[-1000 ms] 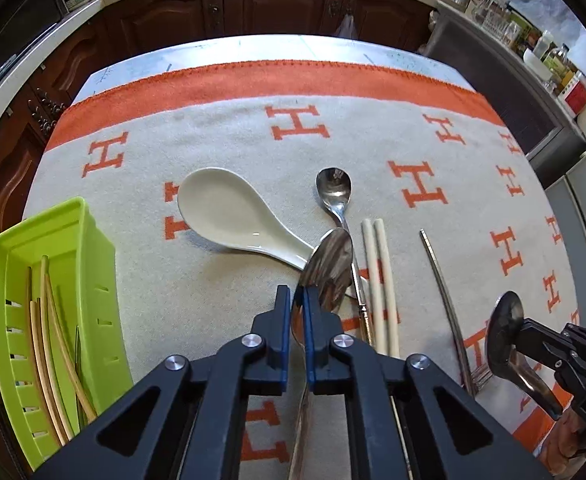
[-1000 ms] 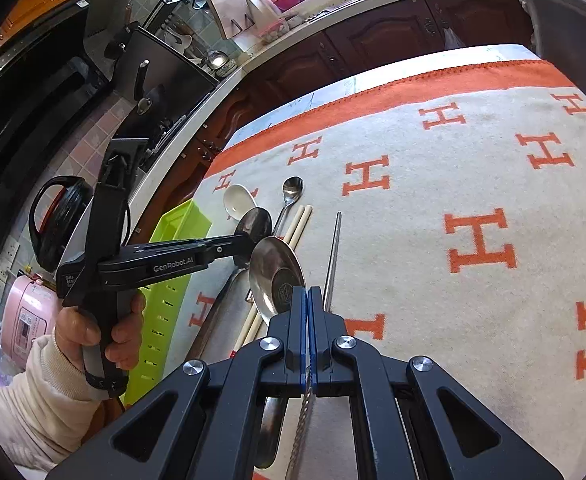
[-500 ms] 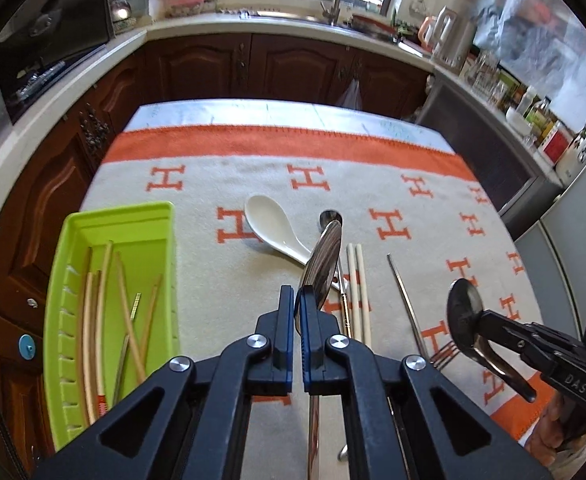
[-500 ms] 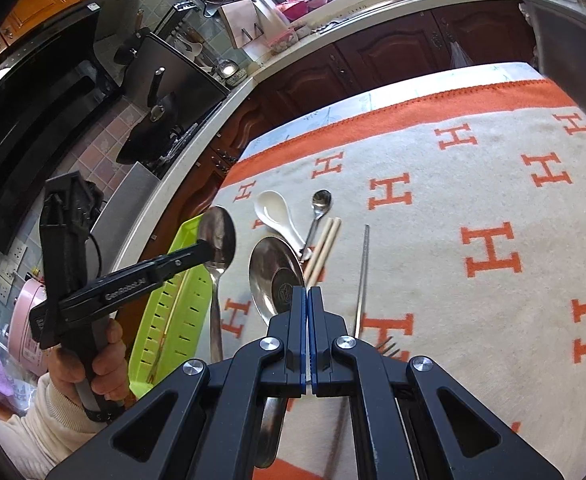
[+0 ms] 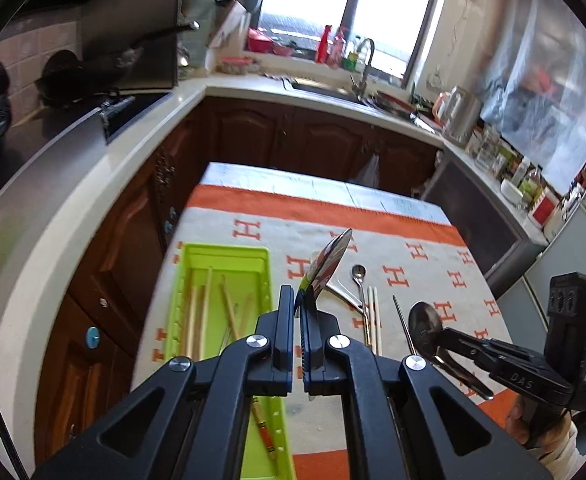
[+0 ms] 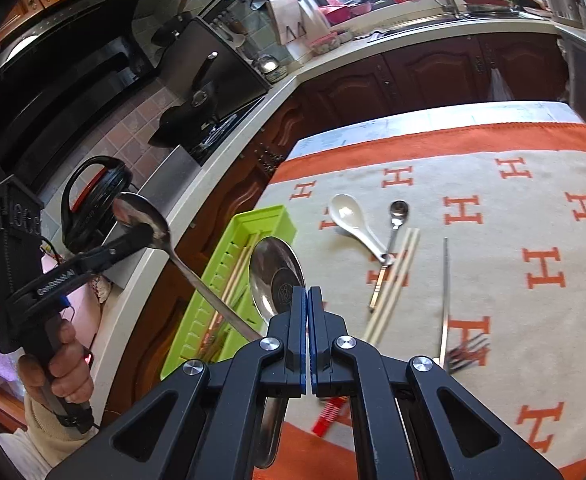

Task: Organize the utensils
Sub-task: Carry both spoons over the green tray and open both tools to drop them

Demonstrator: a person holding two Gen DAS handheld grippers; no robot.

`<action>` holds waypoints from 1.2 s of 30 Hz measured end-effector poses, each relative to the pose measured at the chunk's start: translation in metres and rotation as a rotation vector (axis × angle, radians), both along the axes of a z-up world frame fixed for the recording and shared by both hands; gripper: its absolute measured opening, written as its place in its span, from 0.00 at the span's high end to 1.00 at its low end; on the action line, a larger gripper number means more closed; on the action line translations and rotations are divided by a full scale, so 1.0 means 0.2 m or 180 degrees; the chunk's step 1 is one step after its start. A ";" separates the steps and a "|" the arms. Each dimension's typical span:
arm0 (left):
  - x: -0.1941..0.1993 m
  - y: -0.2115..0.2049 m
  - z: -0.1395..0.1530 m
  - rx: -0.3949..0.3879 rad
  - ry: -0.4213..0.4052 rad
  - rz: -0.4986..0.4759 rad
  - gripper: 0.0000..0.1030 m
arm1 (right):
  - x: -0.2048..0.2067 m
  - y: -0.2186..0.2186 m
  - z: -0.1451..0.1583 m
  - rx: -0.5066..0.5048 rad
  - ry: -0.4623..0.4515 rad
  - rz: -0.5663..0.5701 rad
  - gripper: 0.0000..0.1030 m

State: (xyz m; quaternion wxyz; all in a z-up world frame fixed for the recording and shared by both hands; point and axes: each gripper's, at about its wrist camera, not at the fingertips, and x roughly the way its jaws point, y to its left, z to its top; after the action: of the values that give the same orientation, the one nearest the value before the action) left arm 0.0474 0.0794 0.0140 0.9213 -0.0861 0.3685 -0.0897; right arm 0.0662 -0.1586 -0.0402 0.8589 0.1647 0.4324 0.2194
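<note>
**Q:** So what did each hand have right then?

**Me:** Both were loaded. My left gripper was clamped tight on a steel spoon, bowl sticking up past the fingertips, up in the air above the near end of the green tray. My right gripper was pinched just as tight on a second big spoon, handle hanging down under the jaws, also off the cloth.

**Q:** And the rest of the stuff?

**Me:** The tray sat along the left edge of the table's H-patterned blanket, with wooden chopsticks already lying in it. Out on the middle of the blanket were a white ceramic spoon, a small teaspoon touching its handle, a pale chopstick pair just beside that, and a fork nearer the front edge.
</note>
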 end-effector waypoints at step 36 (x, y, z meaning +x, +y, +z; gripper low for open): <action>0.04 0.24 -0.56 -0.0048 0.0850 0.0098 0.91 | 0.62 0.80 -0.32 -0.0299 0.0588 -0.0530 0.99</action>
State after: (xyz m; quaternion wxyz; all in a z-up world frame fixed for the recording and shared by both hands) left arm 0.0553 0.1281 -0.0983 0.8646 -0.1098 0.4858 -0.0660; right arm 0.1893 0.0023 -0.1048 0.8375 0.1791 0.5042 0.1108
